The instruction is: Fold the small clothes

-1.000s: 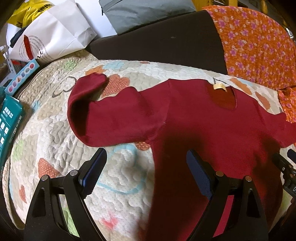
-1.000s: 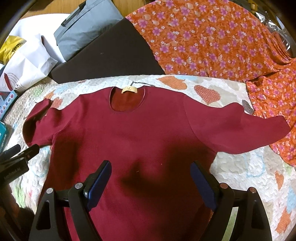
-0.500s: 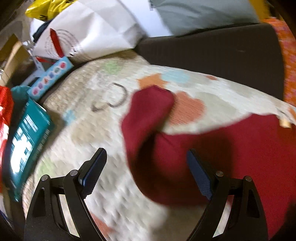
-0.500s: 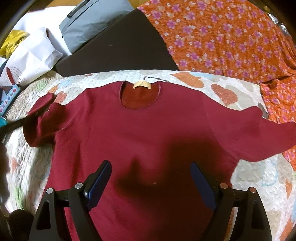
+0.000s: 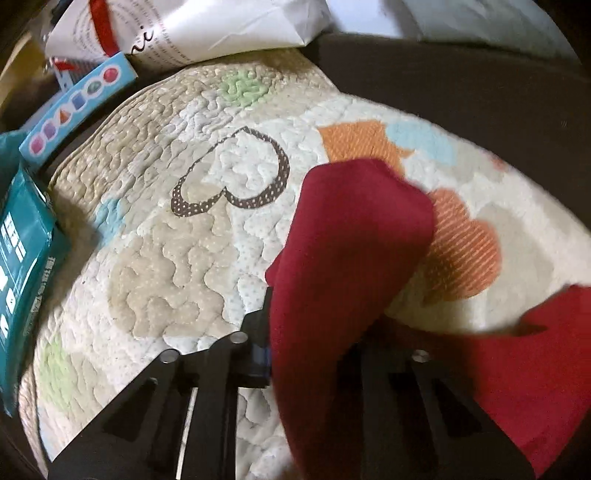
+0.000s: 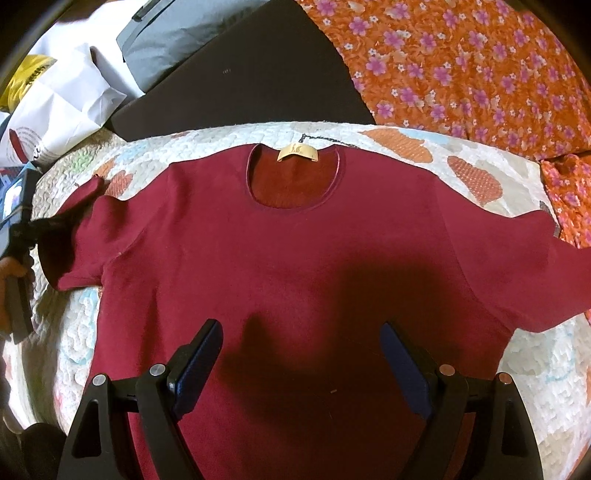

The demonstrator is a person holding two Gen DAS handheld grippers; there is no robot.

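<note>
Shirt [image 6: 295, 266]: dark red knit, long sleeves, lying flat and face up on the quilt [image 6: 524, 362], neck opening and label toward the far edge. Judged light, limp and non-slippery; it will drape and crease wherever lifted, so a pinch on a single edge should carry it. Nothing fragile.

Best holds: sleeve ends, shoulder seams, hem corners.

Left sleeve [image 5: 343, 258]: rumpled, its end raised off the quilt. Left gripper [image 5: 314, 354] is closing on this sleeve, cloth between the jaws; blur hides the right-hand pad, so a full pinch is probable, not confirmed.

Right gripper [image 6: 301, 365]: jaws spread wide, nothing between them, hovering above the lower chest of the shirt. Right sleeve [image 6: 517, 266] lies out flat, untouched.

Surround: white bag [image 5: 207, 26], teal box [image 5: 22, 258].
</note>
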